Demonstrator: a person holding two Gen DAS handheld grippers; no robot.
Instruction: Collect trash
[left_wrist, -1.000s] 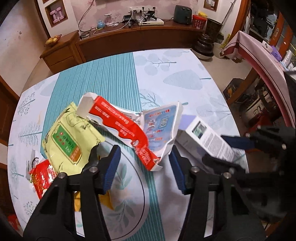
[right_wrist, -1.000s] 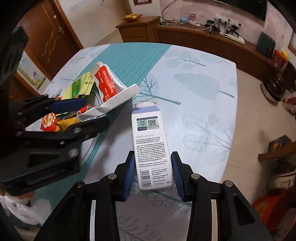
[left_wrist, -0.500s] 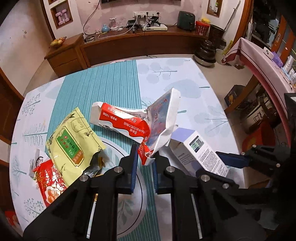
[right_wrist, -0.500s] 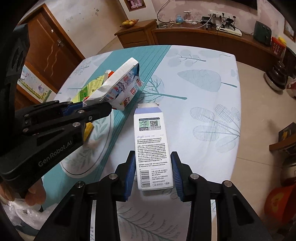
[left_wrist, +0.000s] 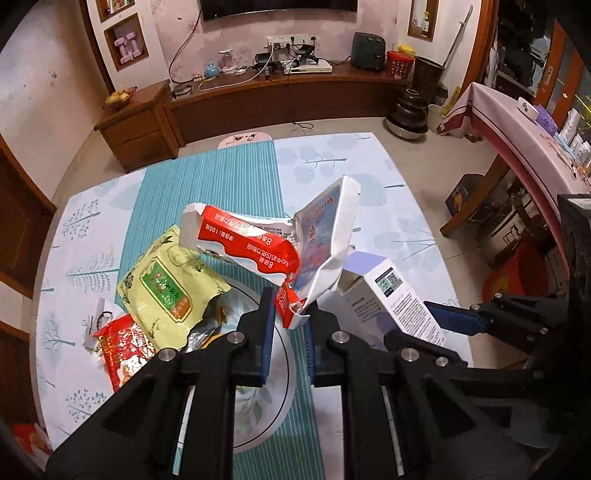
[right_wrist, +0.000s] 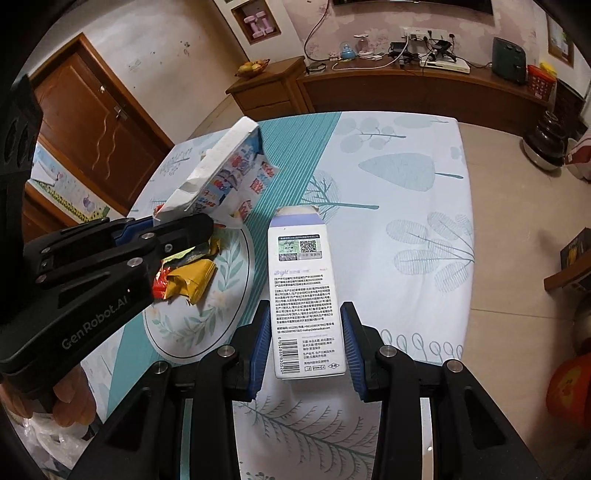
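My left tool (left_wrist: 289, 316) is clamped on the lower corner of the torn red-and-white carton (left_wrist: 273, 247); its jaws have just been closing, and the cardboard is now pinched between the pads. The carton hangs clear above the worktop (left_wrist: 332, 166), splayed open with one flap sticking up and the red panel jutting sideways. I judge it light but floppy: empty, crumpled board that will twist and swing about a corner grip, and could tear at the ragged edge where I hold it. A firmer hold would be deeper in, across a doubled fold, not on the frayed tip.

My right tool (right_wrist: 305, 338) grips the white-and-lilac carton (right_wrist: 303, 288) across its narrow width near the bottom end, pads pressing both side faces. This one keeps its box shape, so I expect it to be stiff and light, though its coated faces look smooth and may slip if I tilt it steeply. From the right wrist view I cannot tell whether its far end touches the worktop.

Other trash lies below: a yellow-green pouch (left_wrist: 166, 288) and a red snack wrapper (left_wrist: 123, 343) beside it, plus crumpled yellow foil (right_wrist: 190, 278) on the round plate pattern. Those are thin and soft; I would pinch them at a bunched edge rather than a flat face.
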